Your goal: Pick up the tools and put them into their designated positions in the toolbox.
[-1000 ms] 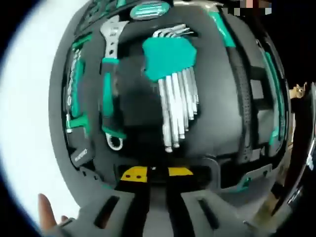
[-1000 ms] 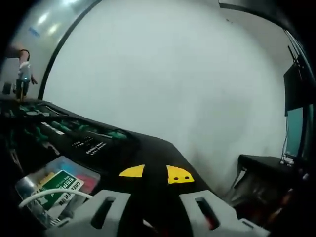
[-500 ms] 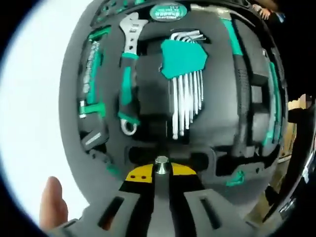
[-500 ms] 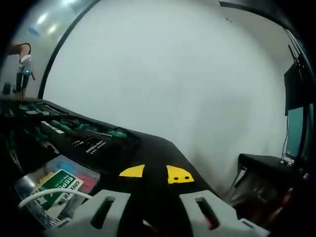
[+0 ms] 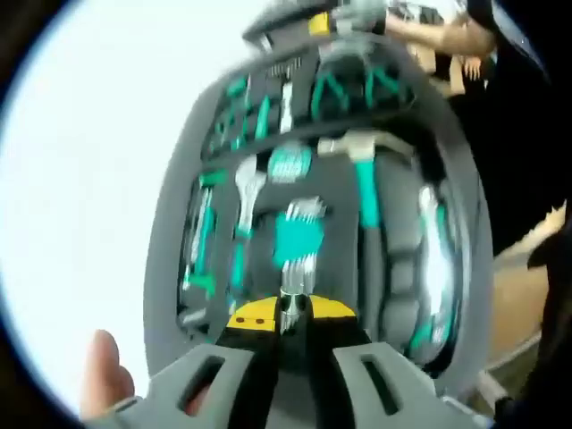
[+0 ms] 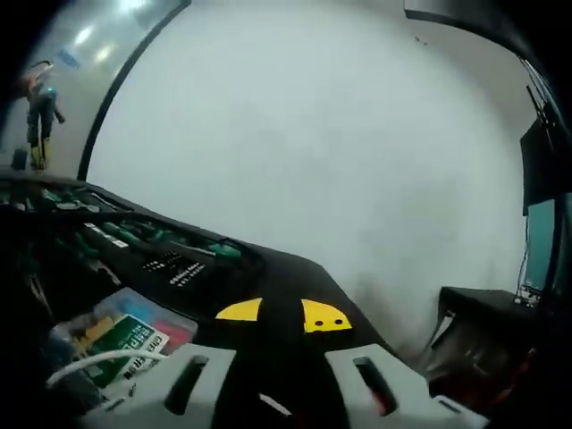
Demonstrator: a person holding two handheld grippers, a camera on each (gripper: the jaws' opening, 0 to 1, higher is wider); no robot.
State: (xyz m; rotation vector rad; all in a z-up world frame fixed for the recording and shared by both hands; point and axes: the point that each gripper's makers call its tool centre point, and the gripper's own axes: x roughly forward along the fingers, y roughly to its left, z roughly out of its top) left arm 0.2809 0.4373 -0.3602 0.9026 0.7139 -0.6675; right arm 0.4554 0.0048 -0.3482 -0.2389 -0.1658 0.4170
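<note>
Left gripper (image 5: 284, 315) is clamped on a small metal socket bit (image 5: 291, 302), hanging right over the open toolbox (image 5: 170, 268), just below the teal hex key set (image 5: 298, 239); the adjustable wrench (image 5: 245, 223) sits left of that set. Right gripper (image 6: 284, 317) has its jaws together on nothing, beside the toolbox edge near a plastic parts case (image 6: 125, 332).

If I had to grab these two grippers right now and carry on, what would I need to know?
Left gripper: shut on a small silver metal piece, held above the open toolbox.
Right gripper: beside the toolbox, off the tools; its jaws are too dark to tell open from shut.
Done: hex key set, wrench and hammer sit in their slots.
Left: seat the silver piece in its slot. The picture is too blurred to tell which one.
</note>
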